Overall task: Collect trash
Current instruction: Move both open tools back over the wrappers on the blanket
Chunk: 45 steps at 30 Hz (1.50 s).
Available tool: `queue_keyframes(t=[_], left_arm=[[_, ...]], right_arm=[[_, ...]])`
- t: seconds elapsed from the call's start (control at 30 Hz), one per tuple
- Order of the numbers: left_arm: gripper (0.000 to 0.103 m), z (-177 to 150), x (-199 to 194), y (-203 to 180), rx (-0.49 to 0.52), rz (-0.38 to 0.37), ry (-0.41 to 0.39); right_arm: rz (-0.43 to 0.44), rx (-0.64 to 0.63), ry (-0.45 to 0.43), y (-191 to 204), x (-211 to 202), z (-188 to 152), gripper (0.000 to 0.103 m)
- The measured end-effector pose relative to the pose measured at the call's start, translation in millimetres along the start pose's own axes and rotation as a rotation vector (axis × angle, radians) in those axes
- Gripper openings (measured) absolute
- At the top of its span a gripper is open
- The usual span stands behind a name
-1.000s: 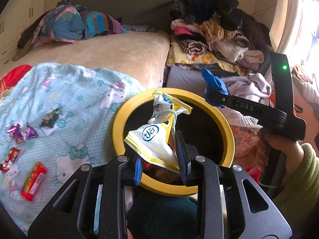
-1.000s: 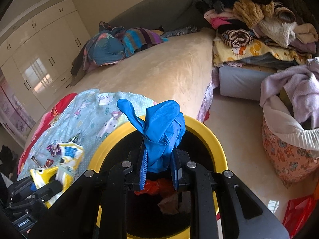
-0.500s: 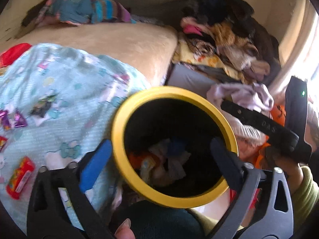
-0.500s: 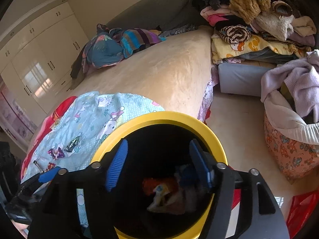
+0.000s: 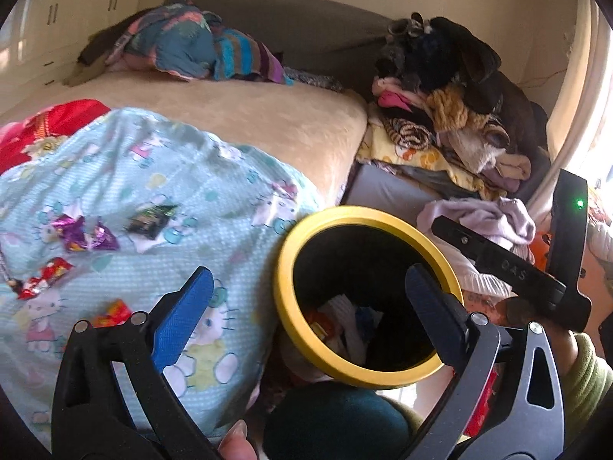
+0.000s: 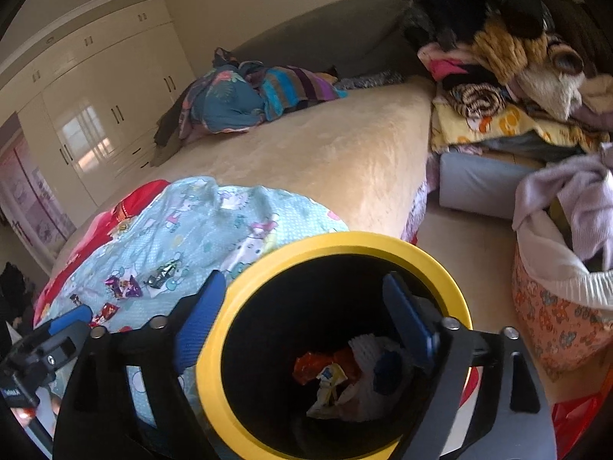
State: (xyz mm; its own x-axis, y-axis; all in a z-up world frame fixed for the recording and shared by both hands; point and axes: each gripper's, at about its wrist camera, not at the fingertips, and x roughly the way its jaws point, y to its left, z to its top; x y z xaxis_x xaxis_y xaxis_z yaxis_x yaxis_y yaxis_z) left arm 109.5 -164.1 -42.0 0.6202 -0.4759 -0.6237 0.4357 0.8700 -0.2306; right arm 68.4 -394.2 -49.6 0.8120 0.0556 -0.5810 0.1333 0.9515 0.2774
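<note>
Over the near edge of the bed, in my left wrist view, my left gripper (image 5: pixel 306 306) stands wide apart and holds nothing. Its blue-padded fingers (image 5: pixel 184 316) straddle the near left rim of the round black bin with a yellow rim (image 5: pixel 285 306). The bin sits tight against the bed's side, I judge so that litter can be dropped straight in; crumpled wrappers (image 5: pixel 345 326) already lie at its bottom. To the left, on the pale blue cartoon-print blanket (image 5: pixel 153 176), more trash waits: purple foil sweet wrappers (image 5: pixel 82 234), a dark green wrapper (image 5: pixel 151 220) and red wrappers (image 5: pixel 46 274). The gripper tilts downward and forward. At the right edge, a hand in a green sleeve (image 5: pixel 582 375) holds the other black tool.

From the right wrist view, my right gripper (image 6: pixel 306 326) hangs directly above the bin's mouth, tilted down. Its jaws are opening, with nothing between them. One blue pad lies outside the yellow rim (image 6: pixel 208 364) on the left, the other over the dark interior. Below, an orange wrapper (image 6: pixel 306 368), a white and yellow packet (image 6: pixel 327 383) and something blue (image 6: pixel 387 372) rest inside. The purple foil wrappers (image 6: pixel 124 285) remain on the blanket to the far left, near the left gripper's tip (image 6: pixel 72 316).
</note>
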Motion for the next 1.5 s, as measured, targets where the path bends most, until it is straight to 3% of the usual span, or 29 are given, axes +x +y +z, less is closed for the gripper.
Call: queue_keyframes(t=[0.3,0.57,1.1,1.5], left_arm=[[0.092,7.2,-34.3,14.7,0.017,0.071,-0.091],[0.092,12.3,-56.2,41.8,-0.033,0.137,-0.148],[0.092,10.1,-93.7,96.2,-0.132,0.26,-0.229],[0.092,-1.5,-109.1,138.0,-0.203,0.345,-0.246]], right_arm=[[0.032,-0.06,-0.014,30.1,-6.6,3.9,0.083],[0.069,-0.121,-0.018,58.9,-11.3,4.1,0.083],[0.181,-0.238,-0.001,122.9,-10.7,-7.6,0.084],[0.282,-0.349,0.051,182.8,7.1,-23.5,0.084]])
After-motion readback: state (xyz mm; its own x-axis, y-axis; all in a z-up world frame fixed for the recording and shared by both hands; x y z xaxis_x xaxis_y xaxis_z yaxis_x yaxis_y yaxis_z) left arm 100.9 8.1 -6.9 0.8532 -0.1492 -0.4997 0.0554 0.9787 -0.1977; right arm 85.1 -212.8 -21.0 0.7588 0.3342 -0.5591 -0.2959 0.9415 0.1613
